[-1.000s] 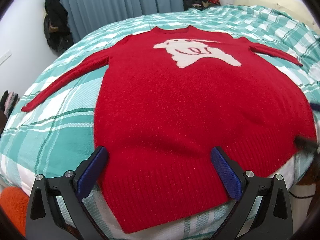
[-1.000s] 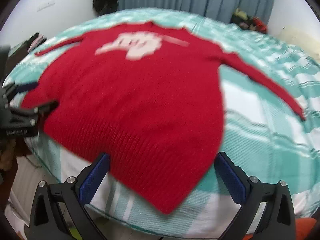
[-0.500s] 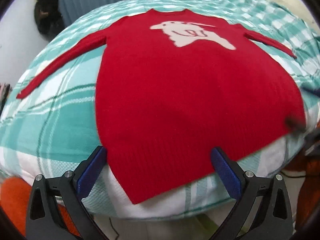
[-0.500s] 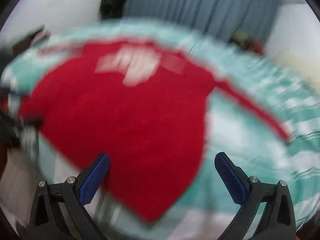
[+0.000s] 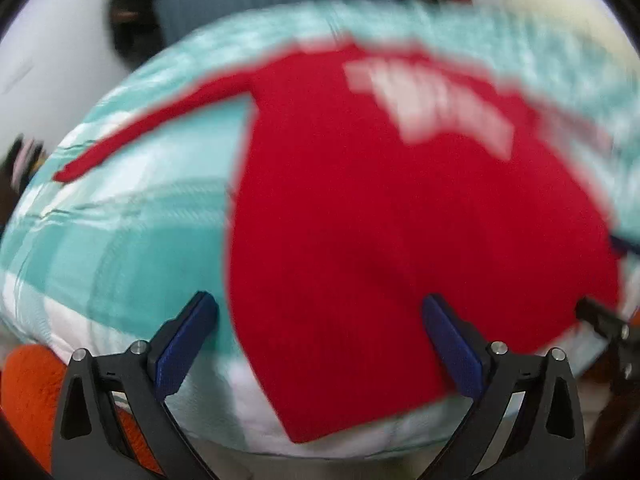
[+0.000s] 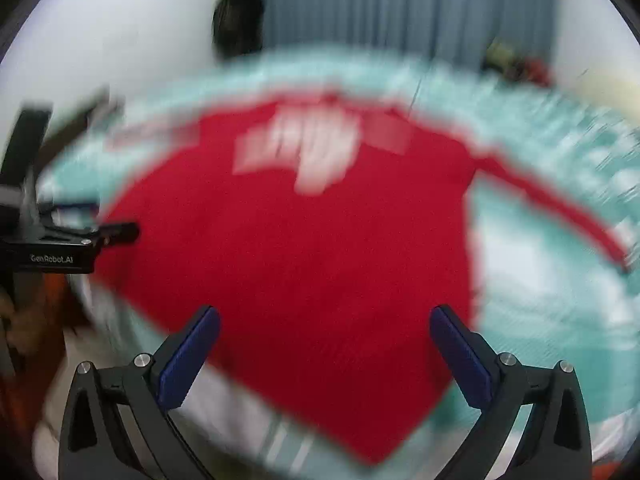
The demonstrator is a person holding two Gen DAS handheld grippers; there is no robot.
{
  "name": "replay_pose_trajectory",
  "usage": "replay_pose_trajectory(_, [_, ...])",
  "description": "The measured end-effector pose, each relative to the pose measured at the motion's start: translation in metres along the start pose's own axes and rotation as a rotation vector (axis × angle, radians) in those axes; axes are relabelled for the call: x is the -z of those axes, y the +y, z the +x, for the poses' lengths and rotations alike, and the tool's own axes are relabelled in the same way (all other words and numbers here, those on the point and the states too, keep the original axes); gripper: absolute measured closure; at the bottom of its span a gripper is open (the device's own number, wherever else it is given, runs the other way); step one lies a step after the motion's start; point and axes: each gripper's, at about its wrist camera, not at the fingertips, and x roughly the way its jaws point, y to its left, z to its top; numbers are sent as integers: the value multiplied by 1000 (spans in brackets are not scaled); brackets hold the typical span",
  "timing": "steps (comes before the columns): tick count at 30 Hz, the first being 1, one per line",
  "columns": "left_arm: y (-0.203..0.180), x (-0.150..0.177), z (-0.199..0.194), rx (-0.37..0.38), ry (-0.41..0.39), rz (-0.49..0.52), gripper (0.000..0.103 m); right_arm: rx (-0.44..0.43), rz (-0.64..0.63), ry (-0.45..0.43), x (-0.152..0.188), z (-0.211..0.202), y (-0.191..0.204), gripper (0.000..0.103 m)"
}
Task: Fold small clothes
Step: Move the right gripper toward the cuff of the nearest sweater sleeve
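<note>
A red sweater (image 5: 392,216) with a white animal picture lies flat, sleeves spread, on a teal plaid bed (image 5: 120,240). It also shows in the right wrist view (image 6: 320,260). My left gripper (image 5: 320,320) is open and empty, hovering above the sweater's lower left hem corner. My right gripper (image 6: 324,336) is open and empty above the lower right hem corner. Each gripper shows at the other view's edge: the right gripper (image 5: 600,320) and the left gripper (image 6: 80,236). Both views are blurred.
Grey-blue curtains (image 6: 380,4) hang behind the bed. Dark clothes (image 5: 132,20) hang at the back left. An orange object (image 5: 28,392) sits below the bed's near edge at left. Cream pillows (image 5: 560,20) lie at the far right.
Both grippers have pulled back and risen from the hem; the sweater looks smaller and sits farther off. Both stay open. The sweater has not moved.
</note>
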Motion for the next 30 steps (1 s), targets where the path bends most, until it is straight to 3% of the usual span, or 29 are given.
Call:
replay_pose_trajectory(1, [0, 2, -4, -3, -22, 6, 0, 28, -21, 36, 6, 7, 1, 0])
replay_pose_trajectory(4, [14, -4, -19, 36, 23, -81, 1, 67, -60, 1, 6, -8, 5, 0])
replay_pose_trajectory(6, [29, -4, -46, 62, -86, -185, 1, 88, -70, -133, 1, -35, 7, 0])
replay_pose_trajectory(8, [36, -7, -56, 61, -148, -213, 1, 66, -95, -277, -4, -62, 12, 0])
replay_pose_trajectory(9, [36, -8, -56, 57, -163, -213, 1, 58, -99, -296, -3, -66, 15, 0])
replay_pose_trajectory(10, [36, -9, -51, 56, -163, -207, 1, 48, -99, -294, -5, -63, 16, 0])
replay_pose_trajectory(14, [30, 1, -8, 23, 18, -149, 1, 46, -80, -52, 3, -9, 15, 0])
replay_pose_trajectory(15, [30, 2, -9, 22, 15, -153, 1, 47, -62, -11, 7, 0, 11, 0])
replay_pose_trajectory(16, [30, 1, -15, 24, -2, -162, 1, 38, -40, -6, 9, 1, 6, 0])
replay_pose_trajectory(19, [34, 1, -31, 52, -59, -194, 1, 16, 28, -112, 5, -23, -9, 0])
replay_pose_trajectory(21, [34, 0, -36, 24, -97, -197, 1, 27, 39, -196, 1, -40, -16, 0])
replay_pose_trajectory(23, [34, -5, -34, -11, -104, -191, 1, 38, 30, -226, -3, -44, -17, 0])
replay_pose_trajectory(27, [39, -1, -24, -60, -46, -194, 1, 18, 51, -169, -7, -31, -18, 0])
replay_pose_trajectory(30, [47, -3, -28, -72, -62, -231, 1, 17, 56, -172, -7, -33, -21, 0])
